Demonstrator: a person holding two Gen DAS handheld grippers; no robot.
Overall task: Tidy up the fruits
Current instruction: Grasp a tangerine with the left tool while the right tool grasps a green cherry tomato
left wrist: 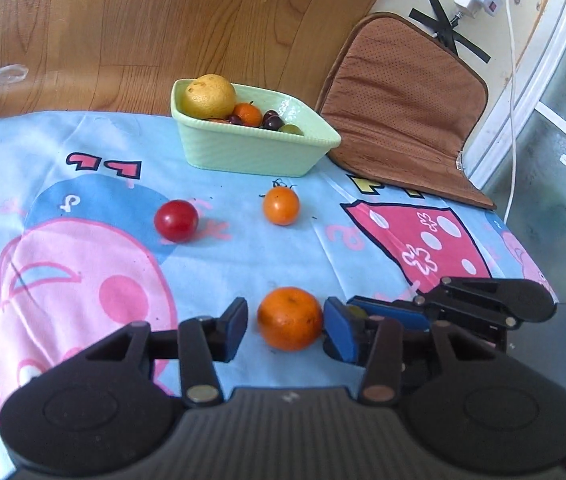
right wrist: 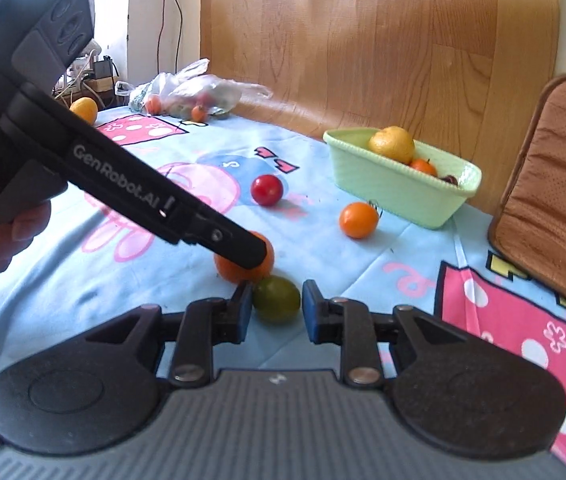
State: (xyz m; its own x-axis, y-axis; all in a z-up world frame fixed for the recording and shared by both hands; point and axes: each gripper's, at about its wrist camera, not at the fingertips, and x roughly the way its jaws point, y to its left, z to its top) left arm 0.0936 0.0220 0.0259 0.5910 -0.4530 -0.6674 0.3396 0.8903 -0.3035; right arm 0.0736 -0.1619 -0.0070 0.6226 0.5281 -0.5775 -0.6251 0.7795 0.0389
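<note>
My left gripper [left wrist: 285, 326] stands open around the orange [left wrist: 289, 318]; my right gripper [right wrist: 277, 308] stands open around the green fruit [right wrist: 276, 299], bowl [right wrist: 395, 192] at two o'clock.

On the cartoon-printed blue cloth-covered table [left wrist: 83, 152], open room lies between the round red tomato [left wrist: 176, 220] and the small orange tomato [left wrist: 281, 205], leading to the pale green ribbed rectangular dish [left wrist: 243, 148] at the far edge. The brown quilted cushion [left wrist: 403, 108] blocks the far right corner. A crumpled clear plastic bag [right wrist: 191, 94] crowds the far left corner.
</note>
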